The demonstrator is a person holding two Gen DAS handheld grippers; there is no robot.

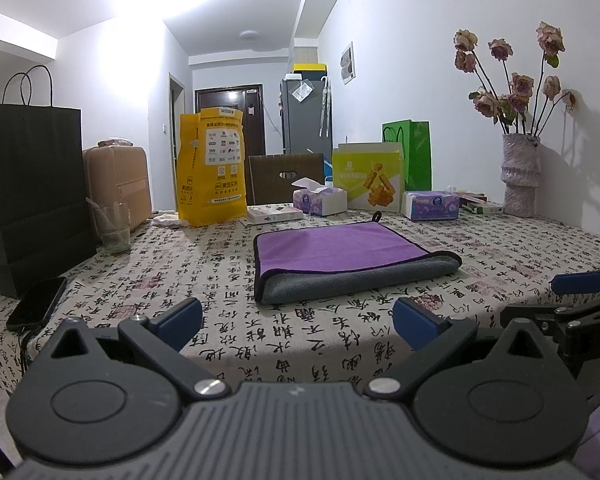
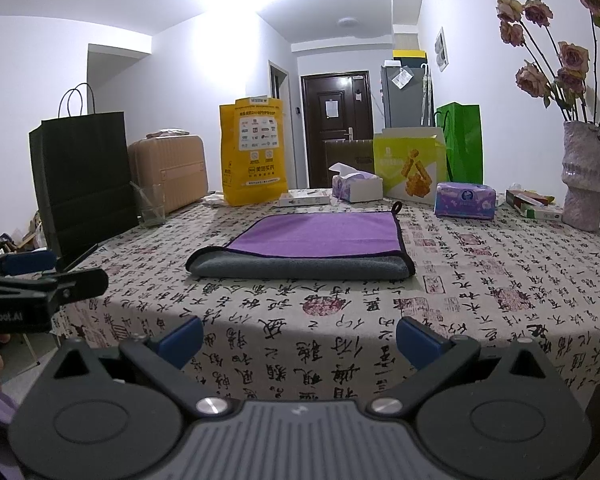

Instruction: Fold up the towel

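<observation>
A purple towel (image 1: pixel 336 248) with a grey underside lies folded on the patterned tablecloth (image 1: pixel 220 280), its rolled fold edge facing me and a small loop at its far corner. It also shows in the right wrist view (image 2: pixel 316 236). My left gripper (image 1: pixel 298 320) is open and empty, held in front of the table's near edge, short of the towel. My right gripper (image 2: pixel 300 338) is open and empty, also short of the towel. Each gripper shows at the side of the other's view.
A black paper bag (image 1: pixel 28 196), a glass (image 1: pixel 114 226) and a phone (image 1: pixel 36 302) stand at the left. A yellow bag (image 1: pixel 212 168), tissue boxes (image 1: pixel 320 200), a snack box (image 1: pixel 370 180), a green bag (image 1: pixel 414 152) and a flower vase (image 1: pixel 520 176) line the back.
</observation>
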